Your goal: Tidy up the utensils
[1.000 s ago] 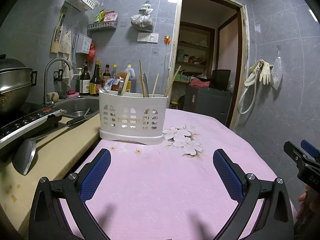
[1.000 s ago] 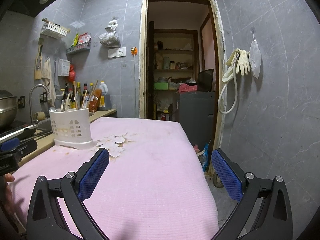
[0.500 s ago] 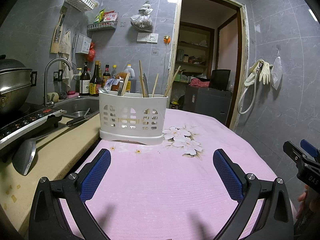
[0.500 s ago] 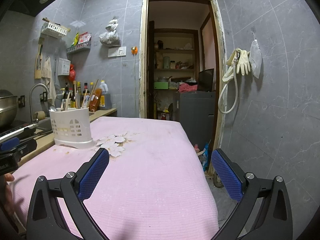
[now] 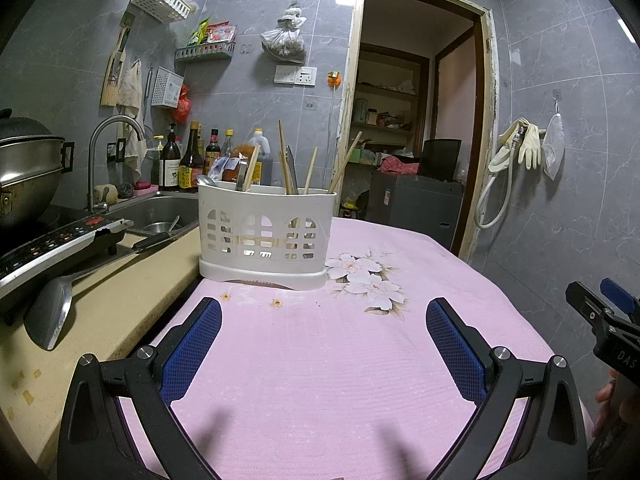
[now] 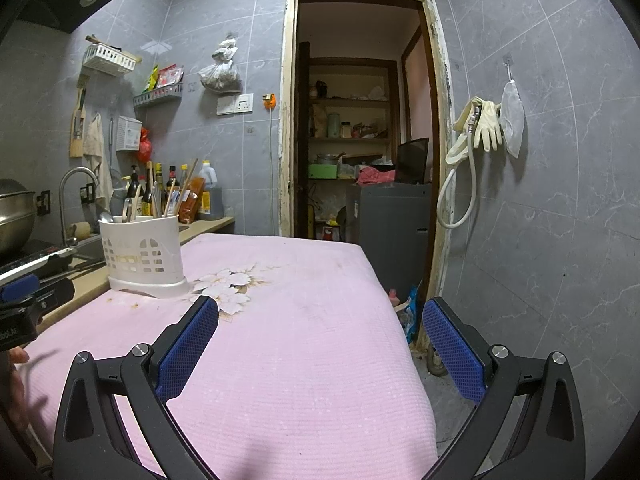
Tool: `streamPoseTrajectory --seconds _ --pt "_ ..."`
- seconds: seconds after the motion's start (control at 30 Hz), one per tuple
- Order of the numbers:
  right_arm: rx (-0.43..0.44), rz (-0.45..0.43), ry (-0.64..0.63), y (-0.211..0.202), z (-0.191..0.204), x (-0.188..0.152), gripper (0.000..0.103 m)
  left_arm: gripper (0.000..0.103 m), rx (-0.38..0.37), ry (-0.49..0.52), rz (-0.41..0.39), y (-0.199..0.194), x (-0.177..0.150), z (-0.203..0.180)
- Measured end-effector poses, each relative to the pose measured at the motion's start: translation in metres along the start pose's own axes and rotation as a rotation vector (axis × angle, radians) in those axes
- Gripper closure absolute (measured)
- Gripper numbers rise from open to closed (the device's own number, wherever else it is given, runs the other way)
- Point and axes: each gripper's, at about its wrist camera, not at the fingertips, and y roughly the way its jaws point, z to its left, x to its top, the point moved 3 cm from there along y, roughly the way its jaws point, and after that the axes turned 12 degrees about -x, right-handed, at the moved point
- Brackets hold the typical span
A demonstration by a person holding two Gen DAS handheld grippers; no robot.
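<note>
While both are spread wide and empty, the left gripper (image 5: 323, 354) and right gripper (image 6: 320, 354) hover over the pink tablecloth (image 5: 320, 360). Letters "DAS" show on the right gripper's body. Farther off, the white utensil holder (image 5: 266, 236) stands at the cloth's far left corner, holding chopsticks (image 5: 284, 162).

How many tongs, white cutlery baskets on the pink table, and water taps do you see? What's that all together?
Tongs: 2 (left tongs, right tongs)
White cutlery basket: 1
Water tap: 1
Total: 4
</note>
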Motion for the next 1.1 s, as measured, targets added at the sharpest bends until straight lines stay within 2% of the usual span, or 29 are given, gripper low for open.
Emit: streamPoseTrajectory --seconds 0.77,1.1 --pt "0.000 0.004 0.000 0.0004 0.0012 0.0006 0.000 0.003 -0.010 -0.001 0.012 0.0013 -0.0011 0.0044" --pt "0.000 0.006 -0.001 0.0005 0.0013 0.0005 0.000 0.003 0.024 -0.007 0.013 0.0011 -0.0030 0.0094"
